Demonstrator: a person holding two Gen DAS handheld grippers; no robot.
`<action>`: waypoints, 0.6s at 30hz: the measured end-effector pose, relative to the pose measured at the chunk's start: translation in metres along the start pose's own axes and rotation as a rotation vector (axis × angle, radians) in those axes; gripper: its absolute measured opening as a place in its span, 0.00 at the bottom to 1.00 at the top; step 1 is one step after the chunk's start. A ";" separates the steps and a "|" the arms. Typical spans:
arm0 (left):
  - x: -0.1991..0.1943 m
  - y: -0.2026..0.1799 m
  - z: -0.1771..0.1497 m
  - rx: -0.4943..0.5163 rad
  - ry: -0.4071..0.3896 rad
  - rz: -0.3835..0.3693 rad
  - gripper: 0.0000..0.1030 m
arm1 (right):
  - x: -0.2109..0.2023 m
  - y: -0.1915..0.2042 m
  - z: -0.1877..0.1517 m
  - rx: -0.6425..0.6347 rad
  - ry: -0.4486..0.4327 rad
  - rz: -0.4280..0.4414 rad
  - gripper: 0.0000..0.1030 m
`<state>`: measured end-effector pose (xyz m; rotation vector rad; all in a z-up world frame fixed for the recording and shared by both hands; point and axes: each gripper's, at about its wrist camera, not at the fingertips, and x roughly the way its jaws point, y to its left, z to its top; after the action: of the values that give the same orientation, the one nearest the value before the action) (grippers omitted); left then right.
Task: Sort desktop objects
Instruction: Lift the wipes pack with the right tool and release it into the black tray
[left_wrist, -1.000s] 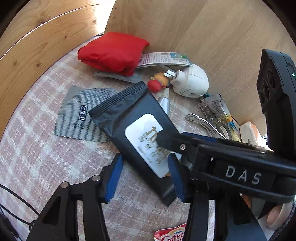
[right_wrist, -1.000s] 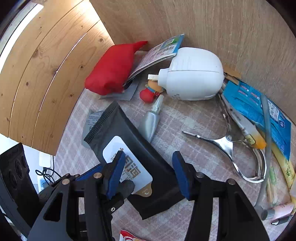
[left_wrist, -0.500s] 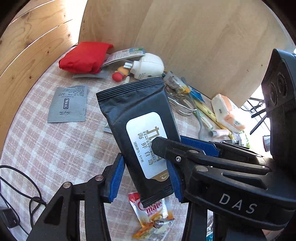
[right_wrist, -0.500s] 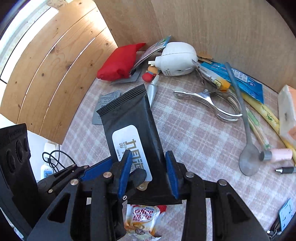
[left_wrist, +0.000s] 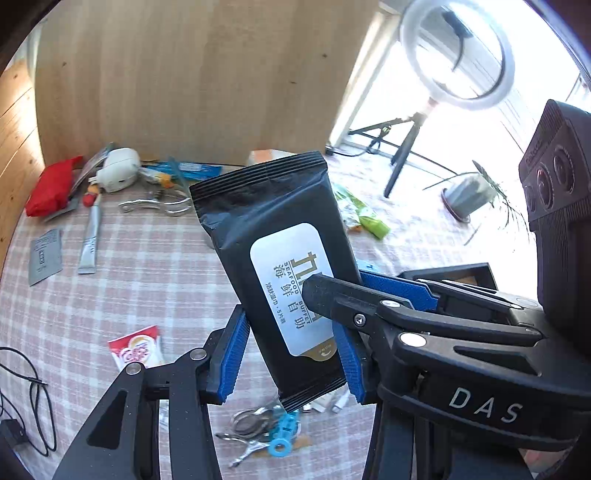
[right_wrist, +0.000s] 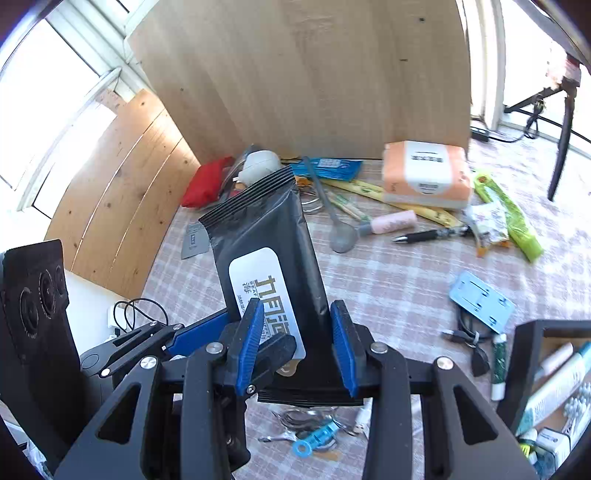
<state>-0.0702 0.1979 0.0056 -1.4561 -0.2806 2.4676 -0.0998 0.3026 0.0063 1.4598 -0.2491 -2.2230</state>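
A black wet-wipe pack with a silver label hangs above the checked tablecloth, tilted with its top end away from me. My left gripper is shut on its lower end, a blue pad against each long edge. The right gripper is shut on the same end of the pack from the other side. In the left wrist view a black finger of the right gripper lies across the label. The pack's bottom seam sticks out below both sets of pads.
A black organiser box with tubes stands at the near right. An orange tissue pack, spoon, pen and red pouch lie by the wooden back panel. Keys and a blue clip lie beneath the pack, a coffee sachet to its left.
The pack lay flat on the cloth; the right jaws closed onto it, and both grippers have lifted it and carried it away from the back corner toward the table's right side.
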 end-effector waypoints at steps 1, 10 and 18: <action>0.005 -0.017 -0.001 0.025 0.011 -0.015 0.43 | -0.012 -0.015 -0.005 0.027 -0.011 -0.010 0.36; 0.039 -0.155 -0.020 0.235 0.128 -0.170 0.43 | -0.099 -0.131 -0.069 0.259 -0.090 -0.121 0.36; 0.052 -0.235 -0.051 0.375 0.201 -0.241 0.41 | -0.155 -0.192 -0.117 0.384 -0.133 -0.230 0.36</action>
<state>-0.0202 0.4384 0.0080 -1.3990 0.0455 2.0311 0.0021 0.5551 0.0085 1.6008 -0.6078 -2.5683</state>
